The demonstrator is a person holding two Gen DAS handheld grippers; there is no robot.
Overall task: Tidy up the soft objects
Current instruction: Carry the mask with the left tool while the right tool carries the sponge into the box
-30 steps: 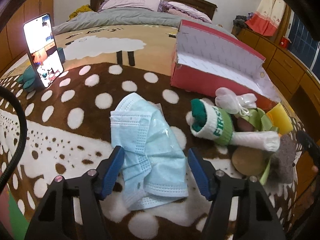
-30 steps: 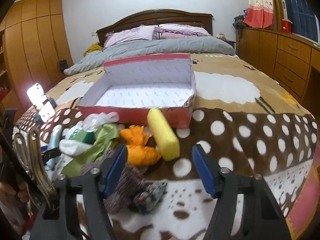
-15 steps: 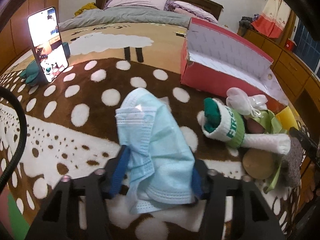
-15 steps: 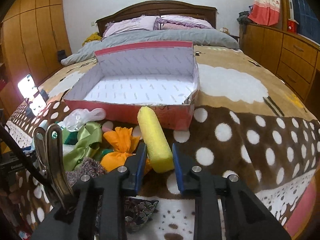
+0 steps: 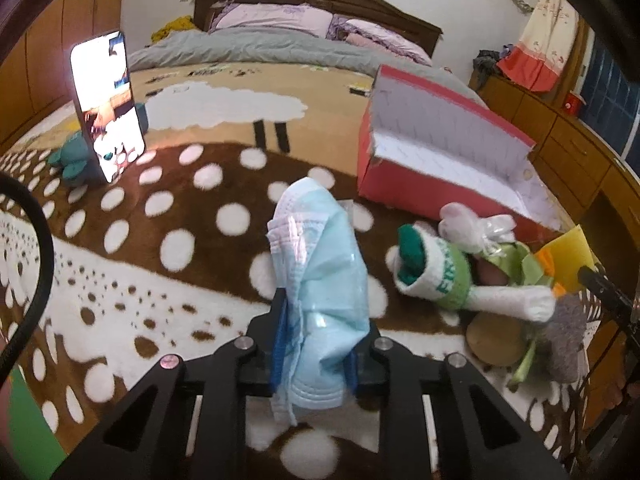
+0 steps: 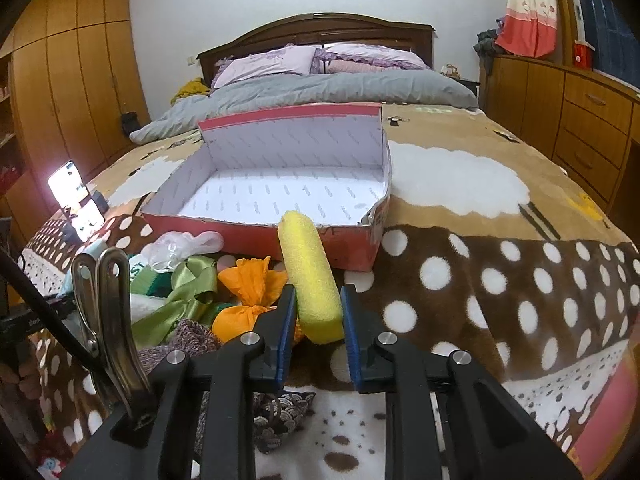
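Observation:
My left gripper (image 5: 316,320) is shut on a pale blue face mask (image 5: 320,272) and holds it up off the spotted blanket. My right gripper (image 6: 318,312) is shut on the near end of a yellow foam roll (image 6: 308,272), which points toward the open red box (image 6: 280,184) with a white inside. The box also shows at the right in the left wrist view (image 5: 440,160). Between the grippers lies a pile: a white and green sock (image 5: 436,276), a green ribbon (image 6: 188,292), an orange cloth bundle (image 6: 248,292) and a clear plastic bag (image 6: 184,246).
A lit phone (image 5: 106,100) stands propped on the blanket at the left, with a teal plush (image 5: 74,156) behind it. A metal clip (image 6: 104,320) hangs at my right gripper's left. A grey knit piece (image 5: 568,344) and a patterned pouch (image 6: 280,416) lie nearby. Wooden drawers (image 6: 580,132) line the right.
Both grippers have closed: the left onto the blue mask, lifting it off the blanket, the right onto the yellow foam roll. Both moved forward toward the box.

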